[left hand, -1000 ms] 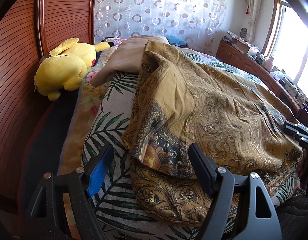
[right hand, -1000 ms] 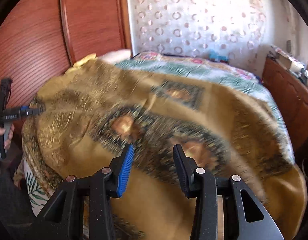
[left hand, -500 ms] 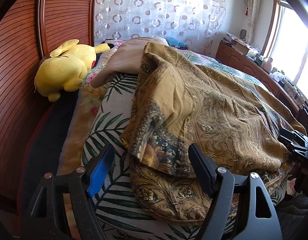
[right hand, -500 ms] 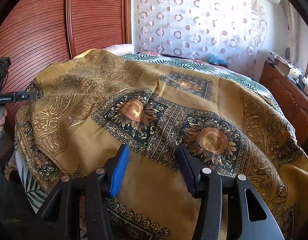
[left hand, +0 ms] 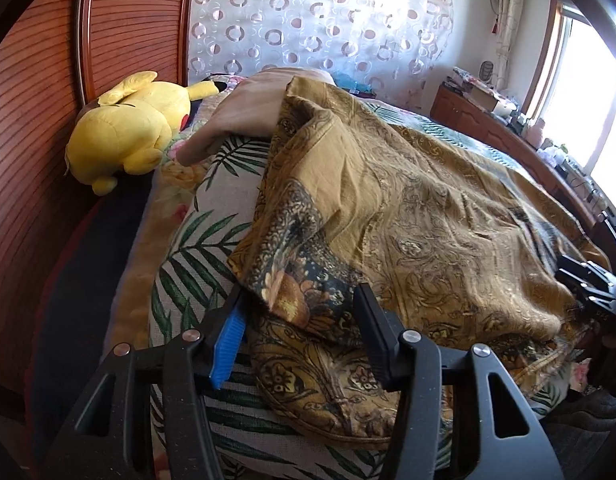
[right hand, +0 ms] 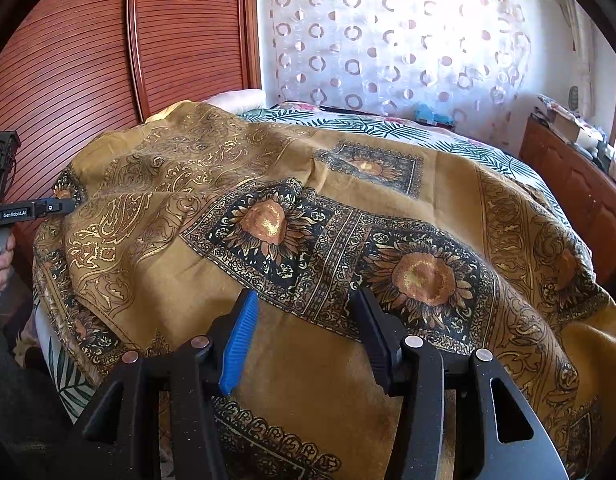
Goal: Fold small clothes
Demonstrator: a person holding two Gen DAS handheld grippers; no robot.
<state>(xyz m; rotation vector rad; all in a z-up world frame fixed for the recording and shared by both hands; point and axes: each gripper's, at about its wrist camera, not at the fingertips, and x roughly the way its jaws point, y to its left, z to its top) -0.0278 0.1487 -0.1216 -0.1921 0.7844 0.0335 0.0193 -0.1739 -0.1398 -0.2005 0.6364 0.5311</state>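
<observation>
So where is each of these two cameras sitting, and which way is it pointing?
Left wrist view: rides on the left gripper, looking along the bed's left side at the golden cloth and a yellow plush toy; its two open fingers show.
Right wrist view: rides on the right gripper, facing across the cloth toward the curtain; its open fingers show, plus the person's hand.
Both share the cloth, and each sees the other gripper.

The left gripper points forward over the near edge of the golden cloth, jaws spread, with a folded corner of that cloth between the fingers. The right gripper sits level above the same cloth, jaws parted. A hand grips the left gripper's handle.
</observation>
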